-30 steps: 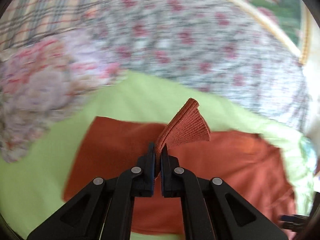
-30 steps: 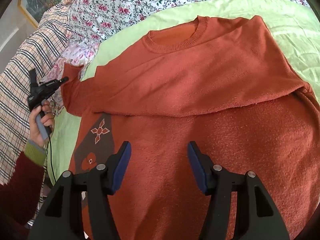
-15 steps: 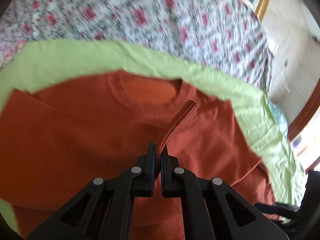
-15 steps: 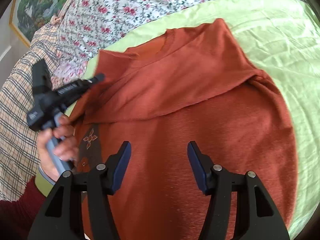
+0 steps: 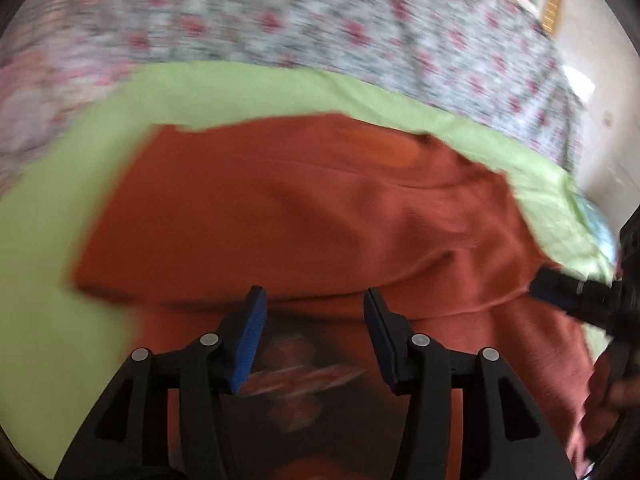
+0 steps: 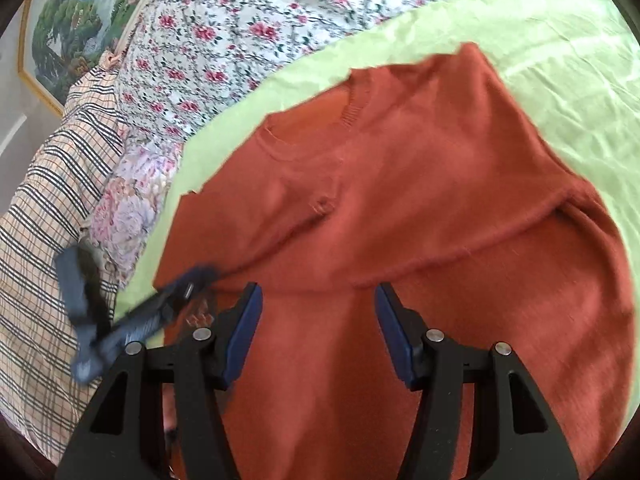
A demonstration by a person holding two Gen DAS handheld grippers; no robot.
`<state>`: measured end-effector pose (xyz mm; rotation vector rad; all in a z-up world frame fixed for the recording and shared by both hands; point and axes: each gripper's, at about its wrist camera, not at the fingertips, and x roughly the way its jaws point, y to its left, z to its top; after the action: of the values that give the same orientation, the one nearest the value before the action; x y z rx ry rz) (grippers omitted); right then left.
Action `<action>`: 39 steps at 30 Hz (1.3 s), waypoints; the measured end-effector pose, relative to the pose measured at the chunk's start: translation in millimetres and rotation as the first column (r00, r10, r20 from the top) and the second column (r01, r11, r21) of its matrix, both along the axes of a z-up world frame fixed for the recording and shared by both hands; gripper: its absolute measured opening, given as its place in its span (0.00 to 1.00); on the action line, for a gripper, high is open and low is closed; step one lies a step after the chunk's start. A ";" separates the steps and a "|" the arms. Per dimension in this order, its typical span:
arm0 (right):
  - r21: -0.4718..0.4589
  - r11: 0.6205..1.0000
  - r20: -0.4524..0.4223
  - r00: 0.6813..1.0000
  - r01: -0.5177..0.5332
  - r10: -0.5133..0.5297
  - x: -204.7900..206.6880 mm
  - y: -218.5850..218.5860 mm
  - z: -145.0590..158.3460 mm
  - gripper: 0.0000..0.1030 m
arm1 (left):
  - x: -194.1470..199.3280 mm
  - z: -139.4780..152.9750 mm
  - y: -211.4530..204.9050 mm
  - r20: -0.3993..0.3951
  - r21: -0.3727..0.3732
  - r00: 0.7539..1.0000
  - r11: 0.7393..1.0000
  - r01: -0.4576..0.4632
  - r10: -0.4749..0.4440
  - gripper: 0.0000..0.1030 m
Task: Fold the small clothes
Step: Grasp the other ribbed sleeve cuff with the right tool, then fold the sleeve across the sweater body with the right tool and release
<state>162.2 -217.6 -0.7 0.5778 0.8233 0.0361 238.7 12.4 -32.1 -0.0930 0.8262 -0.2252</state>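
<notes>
Nearest, both grippers hang low over the rust-orange sweater point(image 6: 420, 216), and both sets of jaws stand wide apart with nothing between them. The right gripper point(image 6: 318, 322) sits over the plain body panel; the left gripper point(image 5: 312, 330) sits over the dark patterned patch point(image 5: 296, 376) at the garment's left edge, blurred by motion. Just ahead of both runs the edge of the sleeves, laid crosswise over the chest. The sweater's long axis runs straight away from the jaws, hem nearest, neckline point(image 6: 308, 136) farthest, so I'd judge the next fold carries the near end toward the collar, each gripper taking its own side. Beyond lie the green sheet point(image 6: 560, 40), then the floral bedding point(image 6: 248, 28).
</notes>
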 end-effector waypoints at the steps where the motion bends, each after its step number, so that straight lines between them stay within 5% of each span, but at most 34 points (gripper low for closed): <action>1: 0.006 1.000 0.005 1.000 0.000 0.000 5.5 1.1 -0.1 0.58 | -3.6 -0.3 19.2 0.006 0.026 0.998 0.997 -0.067 0.067 0.51; 5: 0.052 0.999 -0.014 1.000 0.010 -0.009 45.5 4.4 -11.8 0.58 | 1.7 -12.0 86.8 -0.047 0.024 0.962 0.963 -0.269 0.270 0.52; 10: 0.114 0.993 -0.055 0.998 0.025 -0.019 95.6 8.1 -36.1 0.55 | 24.4 -30.4 127.4 -0.140 -0.040 0.932 0.939 -0.342 0.334 0.52; 11: 0.116 0.993 -0.053 0.998 0.032 -0.025 103.3 9.2 -38.5 0.47 | 29.1 -31.3 128.3 -0.147 -0.058 0.934 0.940 -0.336 0.324 0.52; 12: 0.114 0.993 -0.054 0.998 0.035 -0.029 109.2 9.6 -39.3 0.14 | 34.7 -30.9 126.8 -0.147 -0.067 0.938 0.943 -0.325 0.313 0.52; 13: 0.120 0.992 -0.057 0.998 0.034 -0.027 114.1 9.4 -39.7 0.07 | 37.2 -30.0 126.3 -0.146 -0.068 0.940 0.945 -0.320 0.308 0.52; 19: 0.088 0.996 0.104 0.994 0.016 -0.025 97.9 -0.7 18.2 0.07 | 51.0 -27.2 93.4 -0.131 0.006 0.954 0.962 -0.272 0.271 0.49; 25: -0.009 0.991 0.219 0.968 0.130 -0.125 61.3 -49.3 68.0 0.07 | 49.2 -28.1 70.0 -0.082 0.160 0.960 0.954 -0.253 0.268 0.50; 32: -0.069 0.985 0.059 0.986 0.160 -0.156 51.4 -84.6 12.3 0.06 | 37.6 -25.1 79.4 -0.049 0.123 0.940 0.936 -0.331 0.339 0.38; 39: -0.100 0.989 0.058 0.992 0.113 -0.108 42.0 -75.7 -3.7 0.06 | 38.2 -30.4 95.3 -0.083 0.058 0.926 0.929 -0.366 0.370 0.38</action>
<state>204.2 -293.3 -4.5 0.5222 0.7370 -0.0924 276.9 107.7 -62.4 -0.2184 0.8885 0.1526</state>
